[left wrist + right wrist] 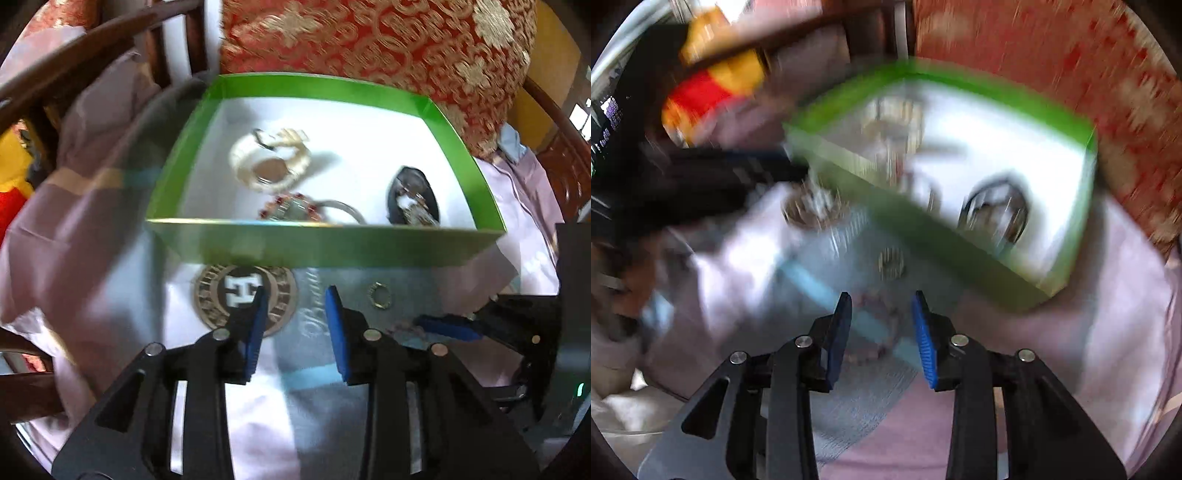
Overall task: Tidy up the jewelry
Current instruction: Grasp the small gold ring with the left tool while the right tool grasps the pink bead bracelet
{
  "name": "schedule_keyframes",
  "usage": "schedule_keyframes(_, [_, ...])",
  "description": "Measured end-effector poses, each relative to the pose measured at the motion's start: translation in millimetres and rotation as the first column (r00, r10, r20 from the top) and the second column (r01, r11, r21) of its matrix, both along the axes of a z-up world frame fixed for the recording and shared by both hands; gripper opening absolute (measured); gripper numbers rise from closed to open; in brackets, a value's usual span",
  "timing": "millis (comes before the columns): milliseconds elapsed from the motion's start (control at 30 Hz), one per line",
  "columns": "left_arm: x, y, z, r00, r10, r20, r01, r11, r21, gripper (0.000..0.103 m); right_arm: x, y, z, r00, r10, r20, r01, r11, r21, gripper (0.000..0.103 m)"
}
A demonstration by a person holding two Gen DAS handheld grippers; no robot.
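A green box (325, 242) with a white floor holds a cream bangle (269, 160), a red-stoned piece (291, 210) and a dark oval item (412, 201). A small ring (380, 294) lies on the cloth just in front of the box; it also shows blurred in the right wrist view (892, 262). A beaded bracelet (875, 332), blurred, lies between the pads of my right gripper (881, 299), which is open. My left gripper (295, 295) is open and empty above the cloth, beside a round "H" emblem (245, 295). The box (960, 243) shows blurred there too.
A red and gold cushion (388, 48) stands behind the box. Dark wooden chair rails (74, 55) curve at the left. Pale pink cloth (74, 258) covers the seat. The right gripper's fingers (450, 328) enter the left wrist view from the right.
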State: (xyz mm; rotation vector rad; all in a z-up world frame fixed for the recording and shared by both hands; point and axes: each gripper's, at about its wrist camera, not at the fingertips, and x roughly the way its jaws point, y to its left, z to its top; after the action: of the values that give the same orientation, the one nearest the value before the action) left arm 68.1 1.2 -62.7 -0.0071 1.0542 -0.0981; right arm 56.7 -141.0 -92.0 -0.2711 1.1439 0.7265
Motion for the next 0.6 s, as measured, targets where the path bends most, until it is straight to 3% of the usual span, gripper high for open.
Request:
schedule_keyframes(133, [-0.2,-16.7,-7.9,0.999,-0.047,-0.019,0.047,0.999,0.006,0.035,-9.3,14.8,-13.2,0.998,0.038,0.054,-0.034,0.997,-0.075,0.034])
schedule_keyframes(200, [0.5,-24.2,-10.6,0.997,-0.067,-0.026,0.067,0.998,0.006,0.039,-5.9,9.9,-12.6,0.999,0.039,0.024,-0.037,0.996,-0.079,0.027])
schedule_keyframes(267, [1.5,-32.2,-14.0,0.996,-0.087,-0.034,0.087,0.996,0.005,0.039,-0.2,0.4,-12.4,1.000,0.023,-0.012,-0.024,0.997,-0.069,0.009])
schedule_keyframes(300, [1.2,-35.3,-15.2,0.995,-0.094,-0.039,0.094,0.996,0.004,0.040,3.3,-5.9,-12.1,1.000,0.009,-0.029,-0.010,0.998,-0.064,0.008])
schedule_keyframes(533, [5.8,-59.0,-29.0,0.986,-0.153,-0.073,0.153,0.988,-0.005,0.045,21.7,-41.4,-10.4,0.993,-0.114,-0.038,0.112,0.992,-0.063,0.010])
schedule_keyframes(600, [9.0,-65.6,-34.9,0.982,-0.168,-0.085,0.167,0.986,-0.013,0.045,22.6,-50.5,-9.3,0.990,-0.138,-0.023,0.136,0.988,-0.066,0.029])
